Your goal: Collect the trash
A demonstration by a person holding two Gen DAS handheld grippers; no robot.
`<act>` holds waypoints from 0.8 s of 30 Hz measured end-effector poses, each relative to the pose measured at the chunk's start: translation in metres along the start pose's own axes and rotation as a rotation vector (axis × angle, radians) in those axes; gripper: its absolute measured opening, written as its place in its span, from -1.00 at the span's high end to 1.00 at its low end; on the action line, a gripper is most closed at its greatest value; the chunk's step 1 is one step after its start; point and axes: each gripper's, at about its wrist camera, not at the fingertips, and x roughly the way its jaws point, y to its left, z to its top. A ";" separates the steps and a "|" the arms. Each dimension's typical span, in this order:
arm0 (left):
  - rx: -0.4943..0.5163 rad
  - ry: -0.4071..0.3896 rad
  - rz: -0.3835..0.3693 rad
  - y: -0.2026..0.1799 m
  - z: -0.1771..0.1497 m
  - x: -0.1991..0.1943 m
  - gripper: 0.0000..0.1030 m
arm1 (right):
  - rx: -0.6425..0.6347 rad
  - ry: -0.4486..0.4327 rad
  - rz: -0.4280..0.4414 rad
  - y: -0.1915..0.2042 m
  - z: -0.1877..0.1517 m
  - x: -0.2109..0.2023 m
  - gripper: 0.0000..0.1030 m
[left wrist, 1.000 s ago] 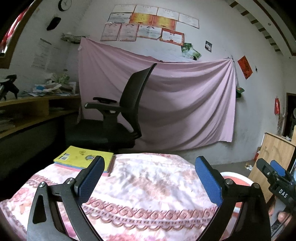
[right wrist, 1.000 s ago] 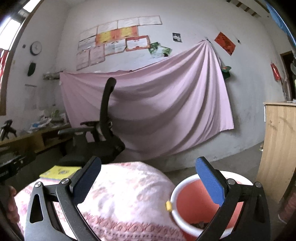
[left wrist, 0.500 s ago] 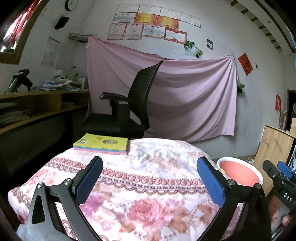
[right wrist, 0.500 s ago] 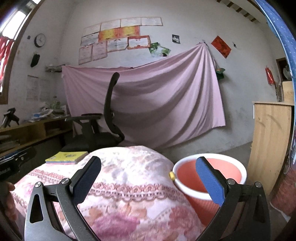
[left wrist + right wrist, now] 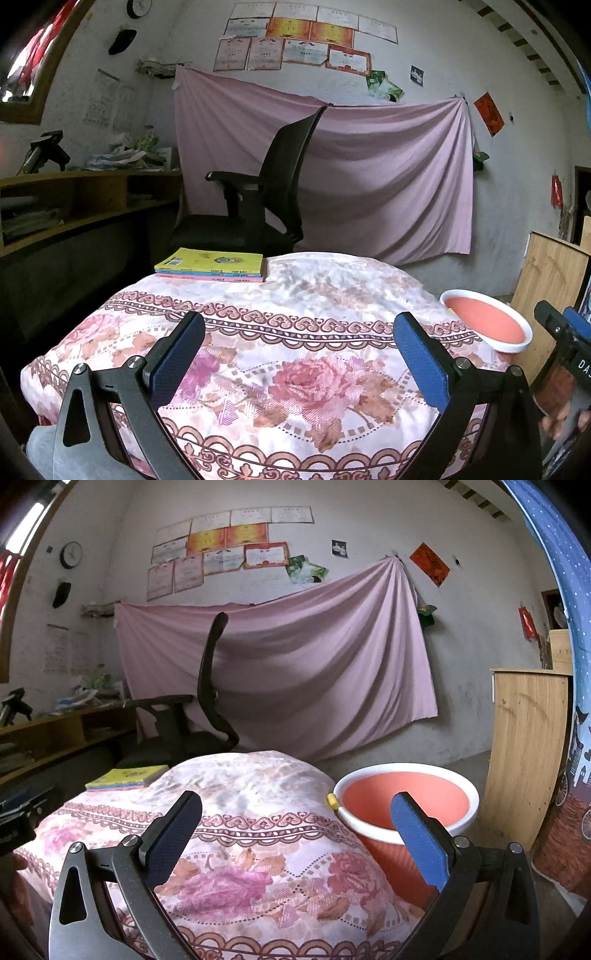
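Observation:
A red bucket with a white rim (image 5: 404, 805) stands on the floor just right of the table; it also shows in the left wrist view (image 5: 487, 323). The table is covered with a pink floral cloth (image 5: 295, 332) and I see no loose trash on it. My left gripper (image 5: 299, 354) is open and empty above the table's near edge. My right gripper (image 5: 295, 834) is open and empty above the table's right side, its right finger over the bucket. The right gripper's tip (image 5: 565, 332) shows at the far right of the left wrist view.
A stack of books with a yellow cover (image 5: 210, 265) lies at the table's far left corner. A black office chair (image 5: 258, 199) stands behind the table. A wooden shelf with papers (image 5: 74, 192) runs along the left wall. A wooden cabinet (image 5: 528, 753) stands right of the bucket.
Both grippers have pulled back and risen, so more of the floral cloth and the bucket's rim is now in view. Both stayed open and empty.

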 end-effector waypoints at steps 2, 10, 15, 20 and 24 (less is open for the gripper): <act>-0.001 0.001 0.001 0.000 -0.001 0.001 -0.94 | 0.000 0.008 0.002 0.000 -0.001 0.002 -1.00; -0.004 -0.004 0.004 0.004 -0.003 0.001 -0.94 | -0.012 0.021 0.006 0.005 -0.003 0.005 -1.00; -0.002 -0.005 0.004 0.006 -0.002 0.002 -0.94 | -0.008 0.021 0.007 0.004 -0.002 0.005 -1.00; 0.003 -0.008 0.007 0.007 -0.003 0.001 -0.94 | -0.006 0.022 0.007 0.003 -0.003 0.006 -1.00; 0.002 -0.009 0.007 0.007 -0.003 0.001 -0.94 | -0.002 0.022 0.007 0.003 -0.003 0.006 -1.00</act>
